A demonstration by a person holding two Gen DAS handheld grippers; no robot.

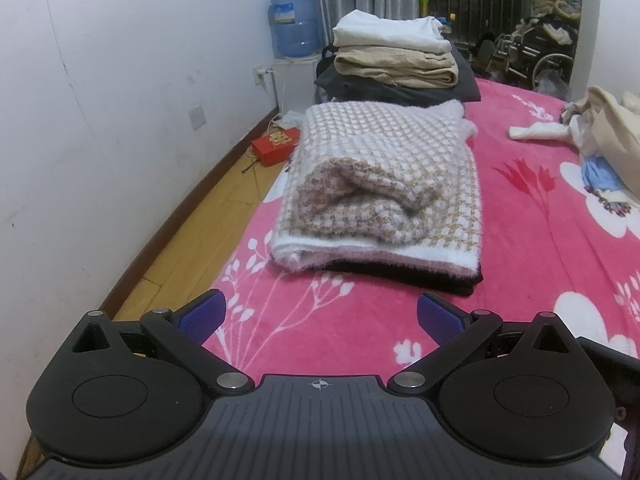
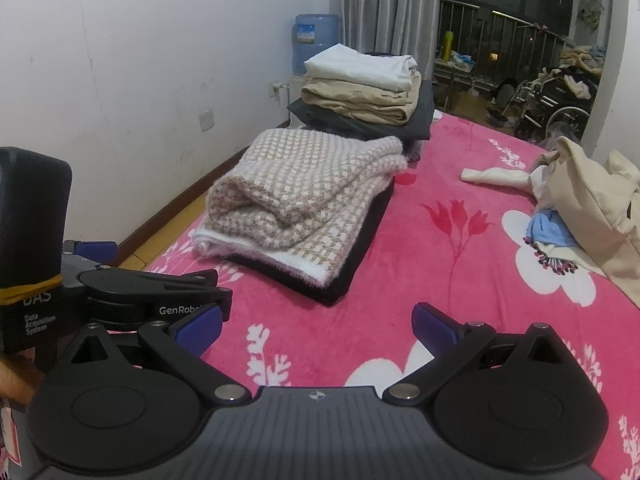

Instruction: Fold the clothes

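A folded beige-and-white checked knit (image 1: 380, 184) (image 2: 304, 200) lies on a folded black garment (image 2: 356, 264) on the pink flowered bed cover (image 1: 520, 264) (image 2: 440, 248). Behind it stands a stack of folded clothes (image 1: 396, 56) (image 2: 364, 88): white on top, beige below, dark at the bottom. Unfolded cream and blue clothes (image 1: 604, 148) (image 2: 580, 208) are heaped at the right. My left gripper (image 1: 320, 316) hovers open over the cover, short of the knit, holding nothing. My right gripper (image 2: 316, 324) is open and empty too. The left device (image 2: 120, 288) shows beside it.
A white wall (image 1: 120, 120) and a strip of wooden floor (image 1: 192, 240) run along the bed's left side. A red box (image 1: 276, 144) lies on the floor, a blue water jug (image 1: 296, 24) stands in the corner. A wheelchair (image 2: 560, 96) and railing are beyond the bed.
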